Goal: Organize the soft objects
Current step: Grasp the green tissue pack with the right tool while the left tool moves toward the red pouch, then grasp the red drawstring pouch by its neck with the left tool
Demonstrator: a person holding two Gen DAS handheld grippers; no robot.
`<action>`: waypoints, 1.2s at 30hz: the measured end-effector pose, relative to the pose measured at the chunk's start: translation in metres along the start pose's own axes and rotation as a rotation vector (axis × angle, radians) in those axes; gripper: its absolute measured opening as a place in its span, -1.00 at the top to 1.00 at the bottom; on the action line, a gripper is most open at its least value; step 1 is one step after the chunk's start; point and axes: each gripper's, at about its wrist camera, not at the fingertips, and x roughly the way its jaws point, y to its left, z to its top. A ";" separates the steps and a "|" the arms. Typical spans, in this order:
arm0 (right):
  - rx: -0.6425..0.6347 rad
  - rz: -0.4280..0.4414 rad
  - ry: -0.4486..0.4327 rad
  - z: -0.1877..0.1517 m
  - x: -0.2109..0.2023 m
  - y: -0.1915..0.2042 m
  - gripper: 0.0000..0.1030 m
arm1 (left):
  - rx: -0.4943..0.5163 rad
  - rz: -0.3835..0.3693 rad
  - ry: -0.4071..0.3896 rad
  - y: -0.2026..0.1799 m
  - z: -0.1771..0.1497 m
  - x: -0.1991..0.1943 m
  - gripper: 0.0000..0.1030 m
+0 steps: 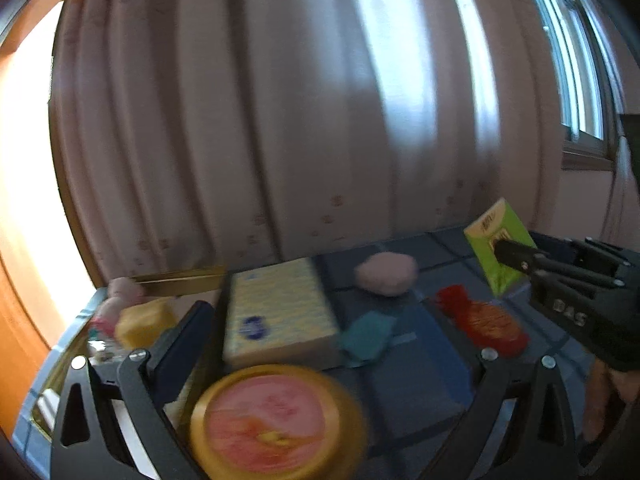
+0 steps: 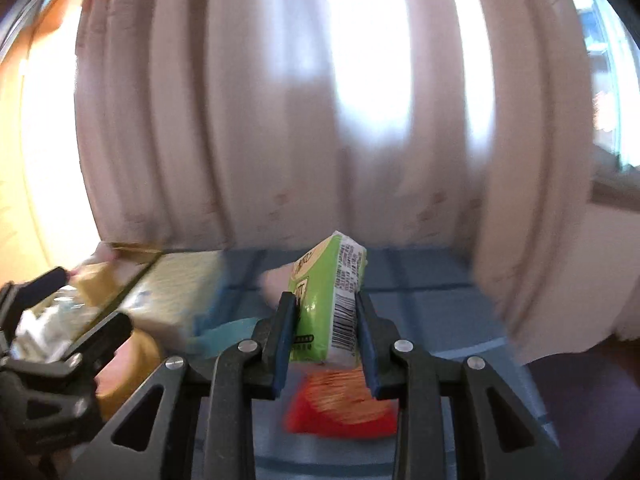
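Note:
My right gripper (image 2: pixel 325 320) is shut on a green tissue pack (image 2: pixel 328 300) and holds it above the blue tiled mat (image 2: pixel 432 304); the pack also shows in the left wrist view (image 1: pixel 498 244), held by the right gripper (image 1: pixel 516 258). My left gripper (image 1: pixel 316 344) is open over a yellow tissue pack (image 1: pixel 276 316) and a round pink-and-yellow item (image 1: pixel 268 420). A pink soft lump (image 1: pixel 386 278), a teal pouch (image 1: pixel 366 336) and a red-orange packet (image 1: pixel 484 324) lie on the mat. The red-orange packet (image 2: pixel 340 404) lies below the held pack.
A gold-rimmed tray (image 1: pixel 180 280) at the left holds a yellow soft block (image 1: pixel 144 322) and a pink plush (image 1: pixel 120 300). A pale curtain (image 1: pixel 280 120) hangs behind the surface. A window (image 1: pixel 576 80) is at the right.

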 end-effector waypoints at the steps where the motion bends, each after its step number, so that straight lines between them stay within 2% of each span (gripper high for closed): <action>1: 0.005 -0.024 -0.004 0.000 0.002 -0.006 0.39 | 0.014 -0.011 0.003 -0.011 0.002 0.003 -0.96; 6: 0.056 -0.119 -0.004 -0.002 0.017 -0.040 0.39 | 0.042 -0.087 0.034 -0.050 0.009 0.018 -0.96; 10: 0.078 -0.193 -0.003 -0.003 0.023 -0.061 0.39 | 0.016 -0.137 0.097 -0.069 0.014 0.040 -0.92; 14: 0.097 -0.247 0.000 -0.004 0.027 -0.079 0.39 | 0.016 -0.152 0.145 -0.082 0.012 0.055 -0.92; 17: 0.128 -0.252 0.004 -0.007 0.030 -0.091 0.39 | 0.016 -0.171 0.192 -0.090 0.007 0.064 -0.89; 21: 0.157 -0.248 0.007 -0.008 0.031 -0.100 0.39 | 0.032 -0.187 0.251 -0.097 -0.002 0.077 -0.71; 25: 0.158 -0.245 0.010 -0.009 0.030 -0.102 0.39 | 0.024 -0.231 0.299 -0.102 -0.004 0.086 -0.69; 28: 0.169 -0.238 0.012 -0.009 0.029 -0.105 0.39 | 0.064 -0.258 0.329 -0.114 -0.006 0.091 -0.69; 29: 0.173 -0.235 0.013 -0.009 0.030 -0.106 0.39 | 0.075 -0.259 0.342 -0.117 -0.007 0.094 -0.61; 30: 0.175 -0.233 0.015 -0.009 0.031 -0.105 0.39 | 0.085 -0.268 0.356 -0.119 -0.008 0.096 -0.33; 31: 0.175 -0.232 0.016 -0.009 0.032 -0.105 0.39 | 0.093 -0.285 0.371 -0.122 -0.009 0.098 -0.16; 32: 0.173 -0.230 0.017 -0.009 0.032 -0.104 0.39 | 0.097 -0.302 0.383 -0.123 -0.009 0.100 0.19; 33: 0.170 -0.228 0.018 -0.009 0.033 -0.103 0.39 | 0.098 -0.317 0.390 -0.124 -0.010 0.101 0.46; 36: 0.157 -0.224 0.016 -0.008 0.033 -0.101 0.38 | 0.107 -0.332 0.383 -0.123 -0.010 0.098 0.71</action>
